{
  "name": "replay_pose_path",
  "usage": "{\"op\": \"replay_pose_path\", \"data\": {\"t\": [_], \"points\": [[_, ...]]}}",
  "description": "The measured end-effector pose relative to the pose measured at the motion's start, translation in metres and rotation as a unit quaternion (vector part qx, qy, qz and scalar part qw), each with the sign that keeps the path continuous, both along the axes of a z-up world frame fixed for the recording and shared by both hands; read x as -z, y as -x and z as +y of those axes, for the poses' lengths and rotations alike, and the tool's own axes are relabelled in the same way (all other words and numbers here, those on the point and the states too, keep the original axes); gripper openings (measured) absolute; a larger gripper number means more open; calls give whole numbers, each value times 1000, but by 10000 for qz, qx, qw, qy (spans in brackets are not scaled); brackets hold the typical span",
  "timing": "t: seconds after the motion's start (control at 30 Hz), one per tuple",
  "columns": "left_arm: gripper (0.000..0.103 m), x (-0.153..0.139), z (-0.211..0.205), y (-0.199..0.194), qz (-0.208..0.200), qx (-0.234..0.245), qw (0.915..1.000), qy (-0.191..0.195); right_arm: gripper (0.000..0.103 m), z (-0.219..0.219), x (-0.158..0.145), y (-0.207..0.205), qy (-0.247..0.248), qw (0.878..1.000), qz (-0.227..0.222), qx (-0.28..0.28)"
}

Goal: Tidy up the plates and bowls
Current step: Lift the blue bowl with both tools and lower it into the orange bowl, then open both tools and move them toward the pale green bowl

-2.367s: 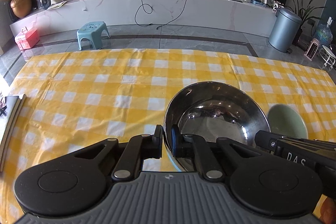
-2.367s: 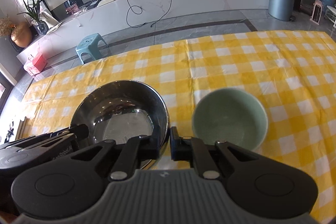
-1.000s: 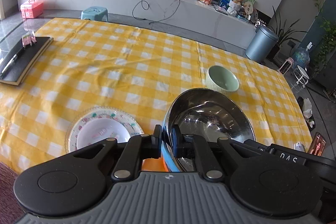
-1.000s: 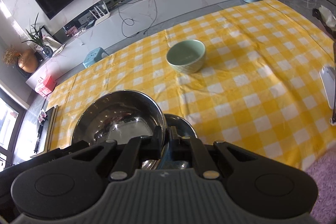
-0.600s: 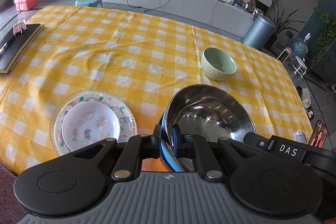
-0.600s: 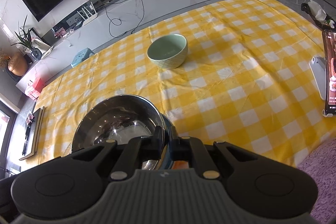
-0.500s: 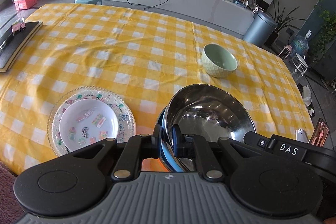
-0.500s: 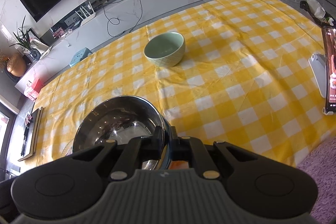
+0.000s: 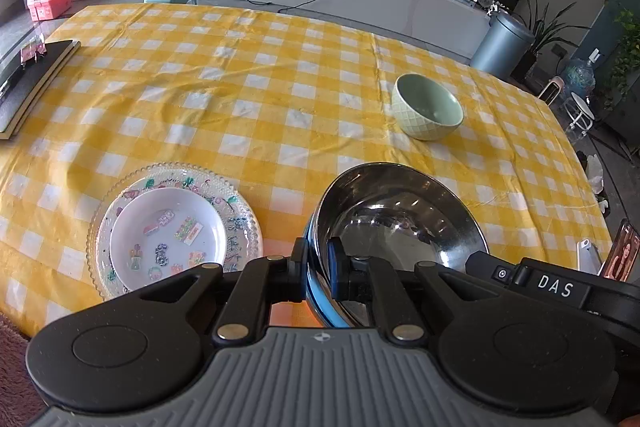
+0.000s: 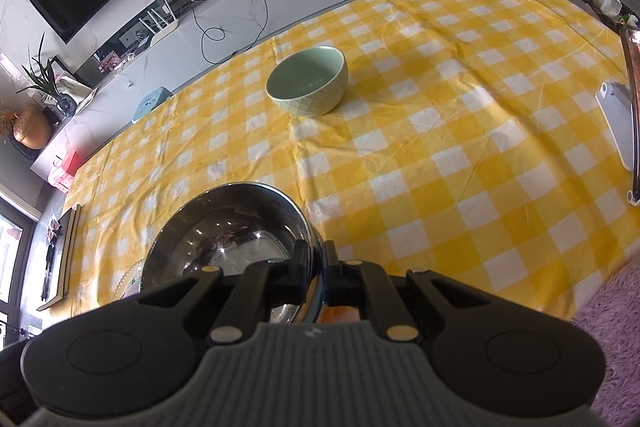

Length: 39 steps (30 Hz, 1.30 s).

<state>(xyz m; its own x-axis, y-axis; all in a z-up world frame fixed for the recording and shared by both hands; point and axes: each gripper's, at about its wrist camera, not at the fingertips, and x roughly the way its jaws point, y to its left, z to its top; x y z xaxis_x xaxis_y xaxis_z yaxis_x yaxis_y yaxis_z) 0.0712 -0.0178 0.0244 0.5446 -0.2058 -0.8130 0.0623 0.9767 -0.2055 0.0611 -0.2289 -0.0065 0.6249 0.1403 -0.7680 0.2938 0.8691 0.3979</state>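
My left gripper [image 9: 318, 267] is shut on the left rim of a large steel bowl [image 9: 400, 219]. My right gripper [image 10: 318, 267] is shut on the bowl's right rim; the bowl shows in the right wrist view [image 10: 228, 235] too. The bowl hangs near the table's front edge, over something blue and orange that is mostly hidden. A pale green bowl [image 9: 428, 111] stands upright farther back on the yellow checked tablecloth [image 9: 240, 87], also seen from the right wrist [image 10: 308, 81]. A small white plate [image 9: 168, 237] lies on a patterned glass plate [image 9: 240, 227] at front left.
A dark notebook [image 9: 28, 79] lies at the table's left edge. A phone on a white stand [image 10: 620, 123] is at the right edge. A purple rug [image 10: 608, 315] lies below the front edge. A TV bench, a grey bin [image 9: 502, 43] and a blue stool stand beyond the table.
Both grippers carried the steel bowl back from beside the green bowl to the table's front edge. Over the last half second the bowl has moved only slightly.
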Motion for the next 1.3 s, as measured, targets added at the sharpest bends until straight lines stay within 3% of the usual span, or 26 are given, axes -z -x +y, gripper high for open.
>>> {"op": "replay_pose_path", "data": {"t": [0.43, 0.5, 0.57, 0.73, 0.97, 1.3], "points": [[11, 6, -2, -2, 94, 81, 9999, -94, 9, 3, 3, -3, 2, 10000, 3, -52], [16, 5, 0, -2, 86, 94, 9999, -50, 12, 4, 2, -3, 8, 10000, -20, -57], [28, 2, 0, -2, 45, 122, 9999, -18, 28, 4, -1, -1, 51, 9999, -58, -65], [43, -7, 0, -2, -109, 142, 9998, -109, 35, 1, -9, 2, 123, 9997, -199, -49], [47, -23, -5, -9, -302, 249, 9987, -317, 45, -5, -21, 2, 170, 9993, -334, 24], [51, -42, -38, -36, -513, 903, 9917, -763, 53, -21, -33, -24, 438, 9980, -464, 29]]}}
